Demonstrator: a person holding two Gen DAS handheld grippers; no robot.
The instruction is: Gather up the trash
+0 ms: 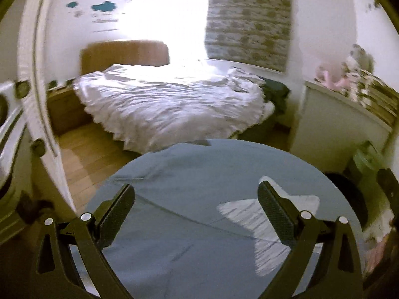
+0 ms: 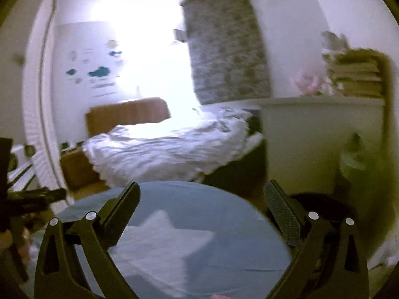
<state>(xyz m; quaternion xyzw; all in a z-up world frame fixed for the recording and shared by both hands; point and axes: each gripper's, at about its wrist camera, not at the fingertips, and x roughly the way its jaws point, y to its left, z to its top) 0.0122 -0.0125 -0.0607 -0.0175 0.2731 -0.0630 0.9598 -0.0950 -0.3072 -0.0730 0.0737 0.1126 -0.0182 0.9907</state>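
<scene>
**Both grippers wide apart and empty over the blue round surface**

At the far left, a white door (image 1: 37,74) stands beside a strip of wooden floor (image 1: 82,159). Next comes the bed (image 1: 164,104), its rumpled white duvet lying before a brown headboard (image 1: 124,53), with a patterned curtain (image 1: 249,22) hanging past it. The left gripper (image 1: 197,211) hovers over a round blue-covered surface (image 1: 187,174), jaws spread wide, nothing between them. A pale star-shaped piece (image 1: 242,214) lies flat on the blue cover just inside that gripper's right-hand finger; whether it is trash cannot be told. The right gripper (image 2: 202,211) is likewise spread and empty above the same star (image 2: 159,246). Further right stands a white cabinet (image 2: 311,134) topped with stacked books (image 2: 354,74), and a green bin (image 2: 354,159) sits beside it.
</scene>
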